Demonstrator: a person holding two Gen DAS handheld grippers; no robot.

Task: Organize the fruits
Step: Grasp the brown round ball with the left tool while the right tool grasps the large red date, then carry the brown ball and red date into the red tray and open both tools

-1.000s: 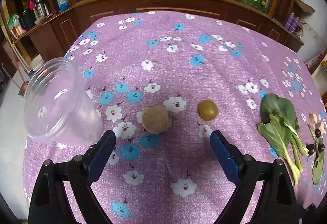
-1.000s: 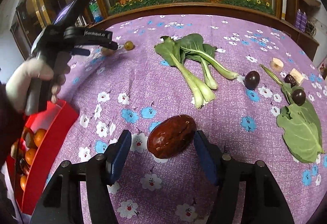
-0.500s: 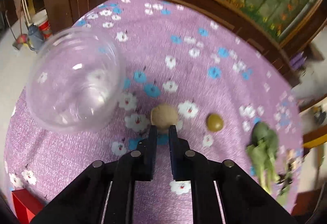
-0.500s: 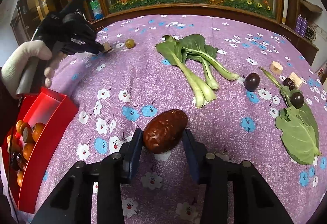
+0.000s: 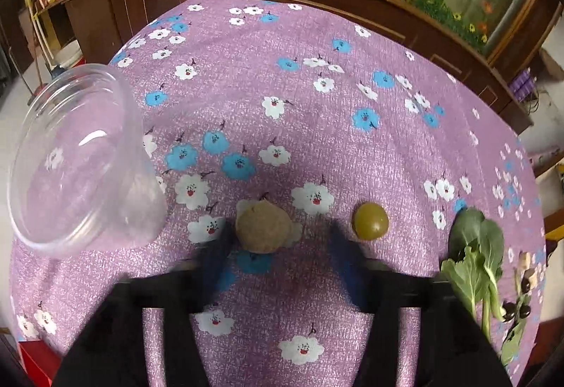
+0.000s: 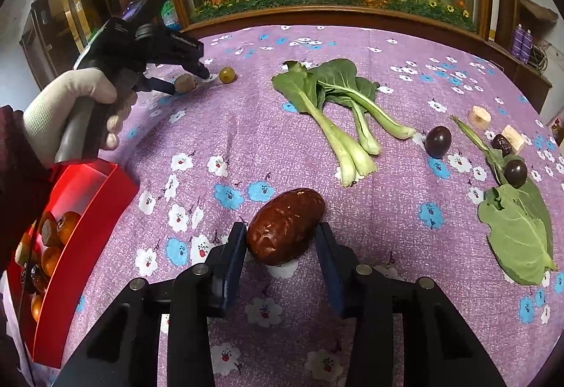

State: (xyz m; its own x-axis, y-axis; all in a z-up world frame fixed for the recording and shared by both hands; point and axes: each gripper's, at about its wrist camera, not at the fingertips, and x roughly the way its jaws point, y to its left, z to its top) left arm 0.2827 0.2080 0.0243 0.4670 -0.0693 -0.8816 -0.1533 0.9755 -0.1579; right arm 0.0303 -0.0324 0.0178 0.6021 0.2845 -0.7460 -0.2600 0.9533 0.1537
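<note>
Your right gripper (image 6: 282, 246) pinches the brown-red date (image 6: 285, 226), left gripper (image 5: 278, 246) spread beside the tan fruit (image 5: 262, 226), so lift straight toward the red bin (image 6: 84, 210).

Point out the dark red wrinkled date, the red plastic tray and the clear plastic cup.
Dark red wrinkled date (image 6: 285, 226): right wrist view, middle of skin.
Red plastic tray (image 6: 88, 221): right wrist view, outer wall.
Clear plastic cup (image 5: 75, 157): left wrist view, side wall.
</note>
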